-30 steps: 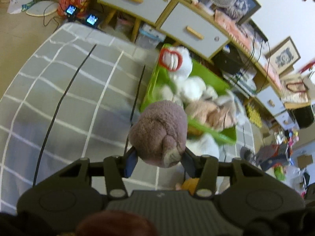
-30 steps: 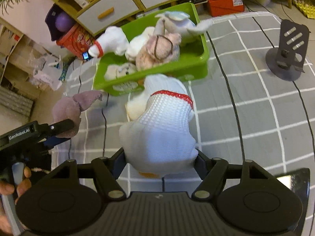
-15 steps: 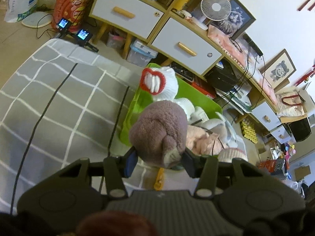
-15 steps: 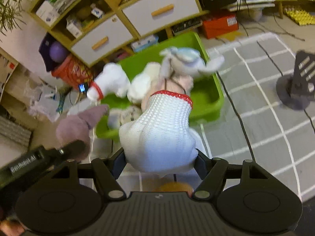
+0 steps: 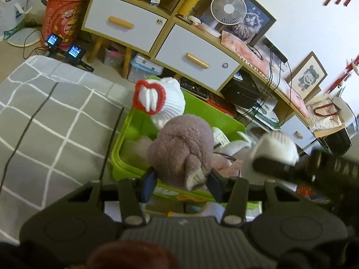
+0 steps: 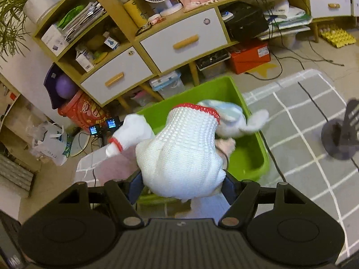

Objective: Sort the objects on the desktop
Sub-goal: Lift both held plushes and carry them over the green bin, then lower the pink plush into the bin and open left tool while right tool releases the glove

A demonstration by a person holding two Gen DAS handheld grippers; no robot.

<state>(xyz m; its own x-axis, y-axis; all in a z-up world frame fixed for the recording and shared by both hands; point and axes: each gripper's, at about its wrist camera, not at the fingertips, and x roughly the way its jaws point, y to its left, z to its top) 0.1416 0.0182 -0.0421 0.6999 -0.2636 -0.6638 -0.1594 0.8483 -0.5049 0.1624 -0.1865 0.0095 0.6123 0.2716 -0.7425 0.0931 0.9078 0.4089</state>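
Underneath, grey checked cloth (image 5: 44, 121); behind, cluttered wooden drawer cabinet (image 6: 157, 44).

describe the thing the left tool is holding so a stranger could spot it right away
Find the green bin at the far edge of the grey checked cloth. Over its near rim, the left tool grips a mauve plush toy. It is the only dusty-purple fuzzy item; its neighbours are white knitted gloves and pale pink plush.

Home living room, cluttered. Ahead of the grippers: wooden sideboard (image 6: 157, 44) with white drawers, desk fan (image 5: 228, 7), framed pictures (image 5: 258, 20), potted plant (image 6: 13, 6) on top. Storage boxes (image 6: 249, 56) and cables on the floor beneath. Grey checked cloth (image 5: 44, 116) under the grippers, green bin (image 6: 246, 157) of soft toys.
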